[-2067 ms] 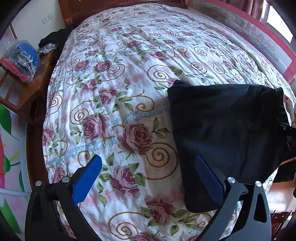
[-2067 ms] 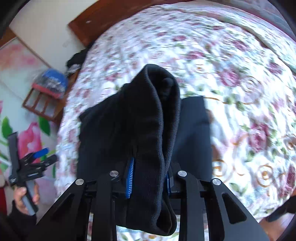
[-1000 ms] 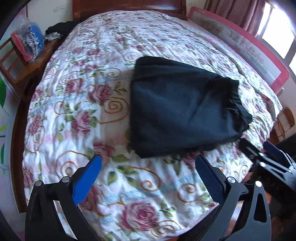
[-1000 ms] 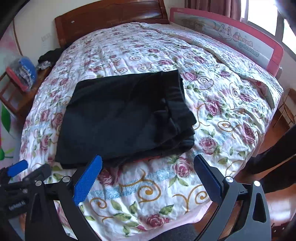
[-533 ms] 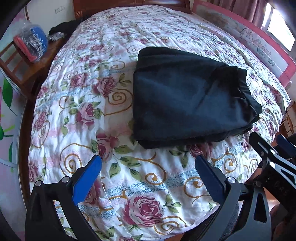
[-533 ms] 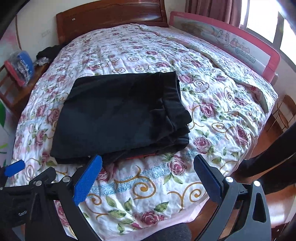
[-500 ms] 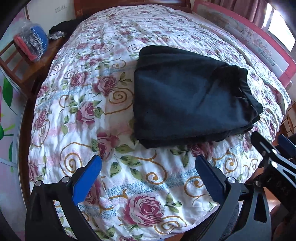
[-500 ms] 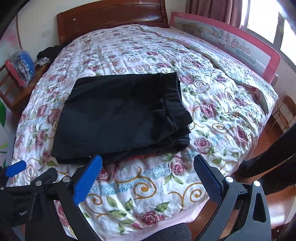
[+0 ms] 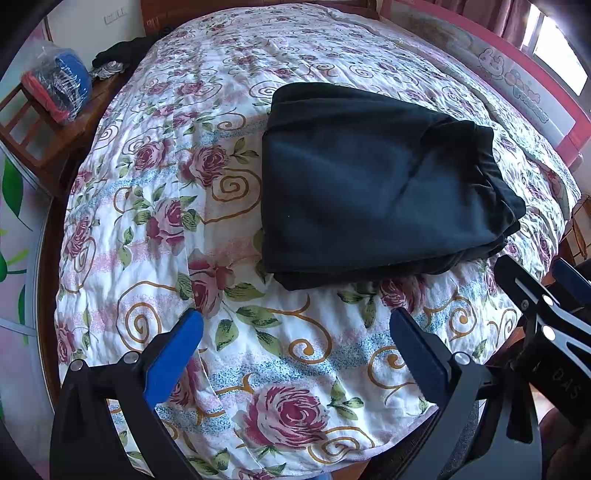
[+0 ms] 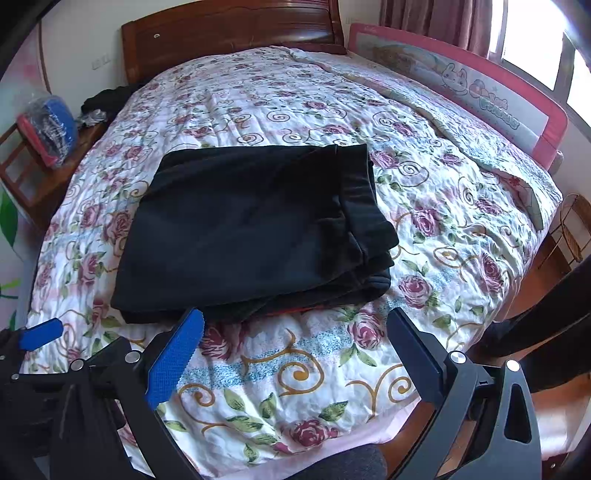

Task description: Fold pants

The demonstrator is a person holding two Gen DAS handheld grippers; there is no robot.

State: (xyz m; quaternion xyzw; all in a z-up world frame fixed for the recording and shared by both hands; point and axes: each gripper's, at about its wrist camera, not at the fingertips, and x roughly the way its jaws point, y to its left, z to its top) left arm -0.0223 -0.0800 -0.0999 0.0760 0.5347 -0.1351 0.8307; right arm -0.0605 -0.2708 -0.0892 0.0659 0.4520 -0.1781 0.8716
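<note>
The pants (image 9: 373,184) lay folded into a thick black rectangle on the bed (image 9: 258,350), resting on the rose-patterned quilt (image 10: 295,92) toward the foot end and roughly midway across it. The layers were stacked, with the bulkier, uneven edges showing at the right side and along the near edge; a thin strip of red showed beneath the near edge in the right wrist view.

The left gripper (image 9: 295,349) was held above the near edge of the bed, its blue-padded fingers (image 9: 173,356) spread wide with nothing between them, clear of the cloth. The right gripper (image 10: 295,349) was likewise spread wide and empty, short of the pants and not touching them. Each gripper appeared at the margin of the other's view.

A wooden headboard (image 10: 229,35) stood at the far end, a pink guard rail (image 10: 480,92) ran along the right side, and a wooden chair (image 9: 40,136) at the left carried a bagged bundle (image 9: 59,88).
</note>
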